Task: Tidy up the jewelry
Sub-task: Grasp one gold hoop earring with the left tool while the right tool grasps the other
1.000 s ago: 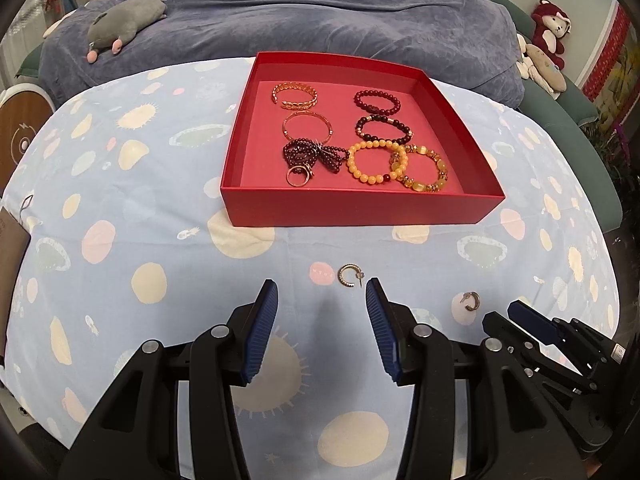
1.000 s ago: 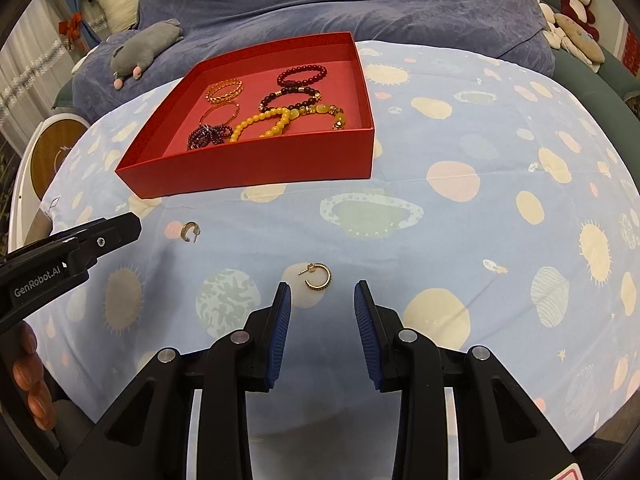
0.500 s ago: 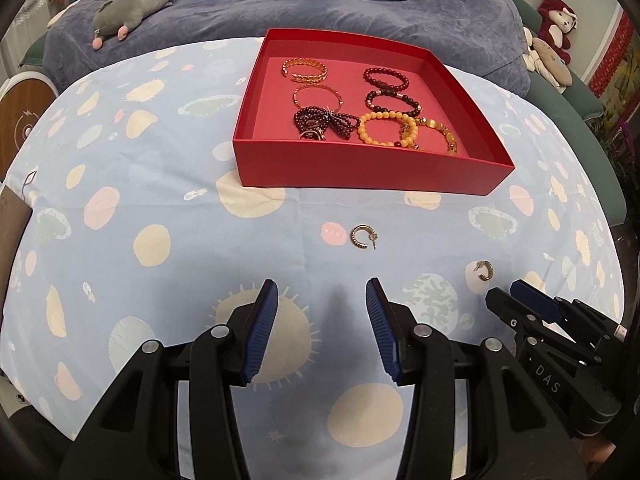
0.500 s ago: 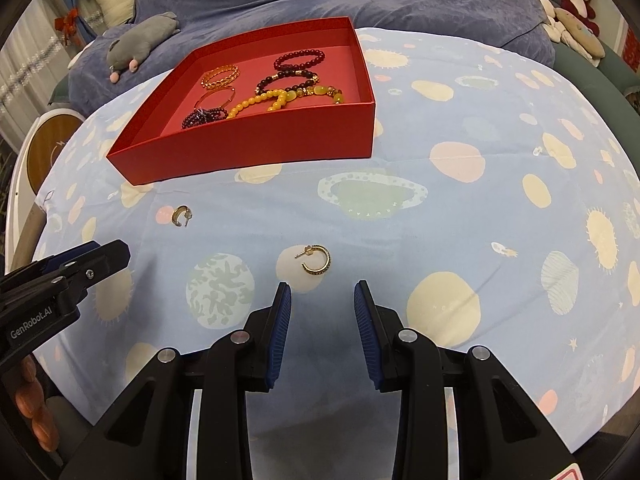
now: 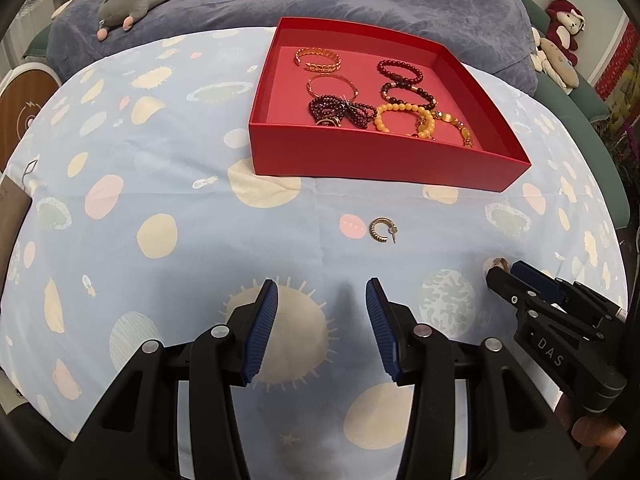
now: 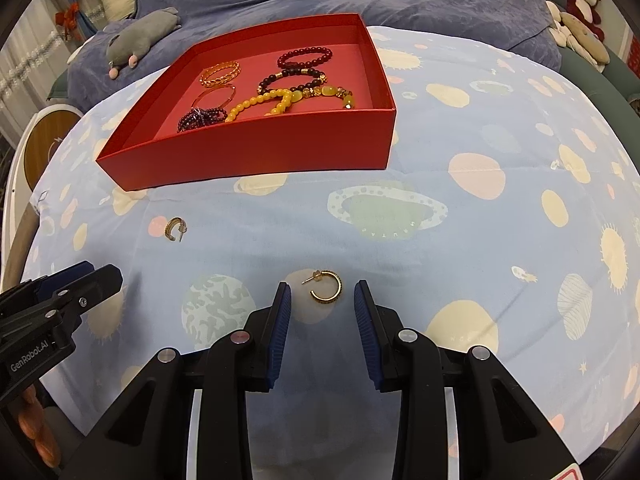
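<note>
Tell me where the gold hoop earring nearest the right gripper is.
In the right wrist view, the gold hoop earring lies on the tablecloth between the tips of the right gripper's open jaws, untouched.

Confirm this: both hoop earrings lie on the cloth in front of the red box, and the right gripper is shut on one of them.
Not quite. The right gripper is open, its jaws either side of the hoop earring without touching it, as the right wrist view shows. Both earrings, the other too, do lie on the cloth before the red box.

You've got one red tray (image 5: 376, 162), seven bracelets (image 5: 404, 118) inside it, two hoop earrings (image 6: 326, 290) on the cloth, and two grippers (image 5: 322, 312), both spread wide.
</note>
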The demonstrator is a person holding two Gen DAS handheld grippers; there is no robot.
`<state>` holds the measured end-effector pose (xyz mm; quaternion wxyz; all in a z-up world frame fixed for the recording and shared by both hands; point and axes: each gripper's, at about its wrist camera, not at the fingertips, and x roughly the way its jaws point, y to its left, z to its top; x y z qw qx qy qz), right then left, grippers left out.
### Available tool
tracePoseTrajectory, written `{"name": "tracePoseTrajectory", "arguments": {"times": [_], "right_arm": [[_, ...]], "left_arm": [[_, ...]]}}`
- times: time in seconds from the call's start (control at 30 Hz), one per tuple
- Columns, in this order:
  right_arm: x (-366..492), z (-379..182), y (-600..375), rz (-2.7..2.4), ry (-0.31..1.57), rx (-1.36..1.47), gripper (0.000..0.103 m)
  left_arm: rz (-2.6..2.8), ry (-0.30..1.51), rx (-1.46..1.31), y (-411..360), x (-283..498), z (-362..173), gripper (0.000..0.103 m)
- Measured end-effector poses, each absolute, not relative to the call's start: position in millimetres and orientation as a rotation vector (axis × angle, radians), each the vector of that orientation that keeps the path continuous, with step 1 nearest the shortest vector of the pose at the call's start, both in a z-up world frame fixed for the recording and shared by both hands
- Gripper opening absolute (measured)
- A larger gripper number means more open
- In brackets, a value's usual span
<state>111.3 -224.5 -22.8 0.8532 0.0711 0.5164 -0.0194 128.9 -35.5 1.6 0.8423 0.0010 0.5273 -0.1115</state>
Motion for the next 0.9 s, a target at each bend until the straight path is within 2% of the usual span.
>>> {"name": "tracePoseTrajectory", "arguments": {"times": [0.13,0.23,0.9], "right_arm": [[113,-23,-225,-0.042,1.085,0.139,0.028],[114,-23,-225,-0.048,1.083,0.126,0.019],[101,-23,-235,-0.055,1.083,0.201,0.018]], "left_arm": [[-0.238,1.112,0.0,-36,130,2,0.044],[-0.24,1.114,-0.005,-37,131,2,0.044],[-0.286,1.108,-0.004,-76,159,-4,0.044]]}}
